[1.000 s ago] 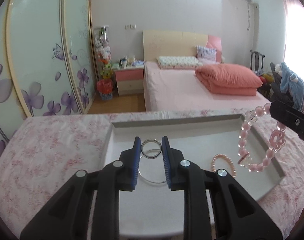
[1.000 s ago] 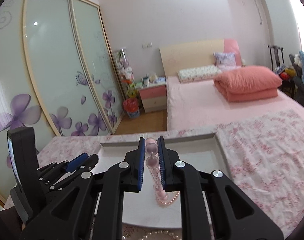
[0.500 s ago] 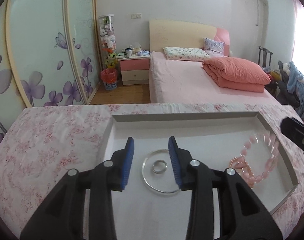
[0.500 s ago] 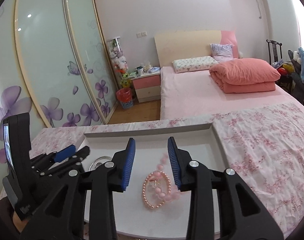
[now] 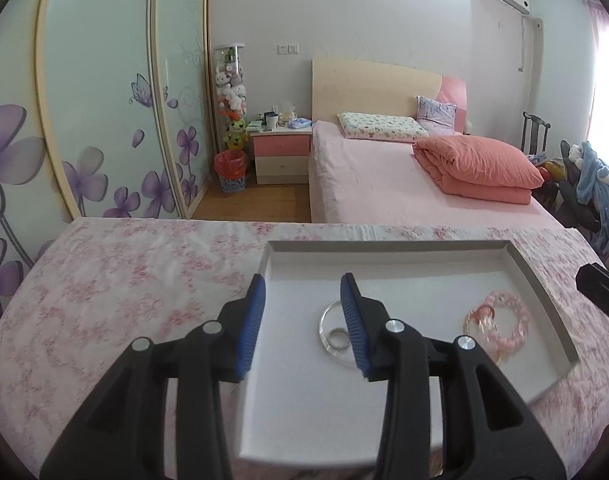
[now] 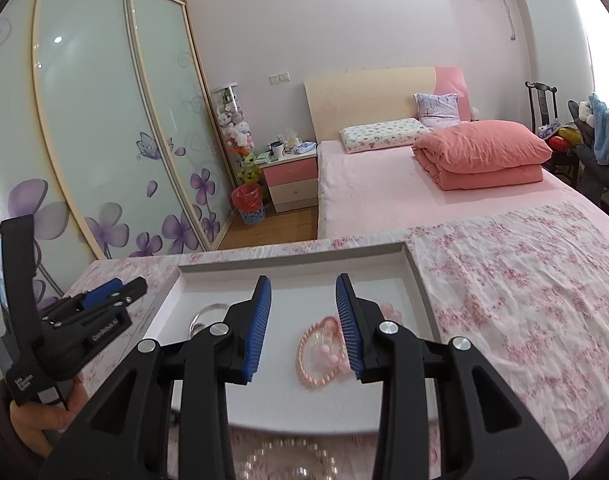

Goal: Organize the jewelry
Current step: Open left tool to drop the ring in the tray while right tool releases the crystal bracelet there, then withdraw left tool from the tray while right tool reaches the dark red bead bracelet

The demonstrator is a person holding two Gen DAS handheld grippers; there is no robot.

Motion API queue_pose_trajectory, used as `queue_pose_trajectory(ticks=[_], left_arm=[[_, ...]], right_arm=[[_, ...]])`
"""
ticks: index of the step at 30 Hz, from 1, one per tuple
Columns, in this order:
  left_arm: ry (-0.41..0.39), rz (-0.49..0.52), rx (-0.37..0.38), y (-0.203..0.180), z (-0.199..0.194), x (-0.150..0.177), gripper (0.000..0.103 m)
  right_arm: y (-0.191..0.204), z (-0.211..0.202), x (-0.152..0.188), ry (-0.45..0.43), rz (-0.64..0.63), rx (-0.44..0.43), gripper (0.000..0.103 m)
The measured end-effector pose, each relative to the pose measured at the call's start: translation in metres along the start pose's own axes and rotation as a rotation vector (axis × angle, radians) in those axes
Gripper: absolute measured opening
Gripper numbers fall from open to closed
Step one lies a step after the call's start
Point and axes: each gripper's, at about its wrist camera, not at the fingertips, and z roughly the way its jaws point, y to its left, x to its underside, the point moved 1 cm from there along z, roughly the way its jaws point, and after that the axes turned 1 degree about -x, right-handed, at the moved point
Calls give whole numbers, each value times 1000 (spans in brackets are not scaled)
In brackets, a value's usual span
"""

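Note:
A white tray with grey rim (image 5: 388,245) (image 6: 288,266) sits on the floral cloth. In it lie a clear glass bangle (image 5: 331,340) with a small silver ring (image 5: 338,335) inside, and at the right a pink bead bracelet (image 5: 512,322) (image 6: 390,314) on a thin pearl bracelet (image 5: 470,322) (image 6: 316,378). My left gripper (image 5: 303,294) is open and empty above the tray's left part, near the bangle. My right gripper (image 6: 303,296) is open and empty above the bracelets. The left gripper also shows in the right wrist view (image 6: 116,294).
A pearl necklace (image 6: 280,460) lies on the cloth in front of the tray. The floral cloth (image 5: 116,280) spreads left and right of the tray. Beyond are a bed (image 5: 404,188), a nightstand (image 5: 281,152) and sliding wardrobe doors (image 5: 104,100).
Both grippers opened and drew back. The left let go of the silver ring, now inside the bangle. The right let go of the pink bead bracelet, now on the pearl bracelet.

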Motion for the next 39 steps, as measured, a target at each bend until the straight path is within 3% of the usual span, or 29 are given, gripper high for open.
queue_pose_trajectory(ticks=[9, 16, 21, 24, 30, 39], left_arm=[[16, 3, 21, 29, -55, 47, 47], [40, 22, 43, 42, -89, 86, 58], [87, 27, 58, 47, -95, 104, 65], [107, 23, 70, 47, -94, 109, 69], [131, 48, 88, 37, -94, 117, 74], [158, 79, 100, 24, -90, 124, 75]], right_arm=[[-6, -32, 37, 77, -27, 5, 35], [-16, -45, 80, 204, -66, 7, 35], [-19, -47, 108, 296, -111, -8, 36], [-15, -47, 117, 332, -130, -26, 51], [0, -39, 128, 367, -201, -18, 61], [4, -25, 131, 394, -241, 25, 62]])
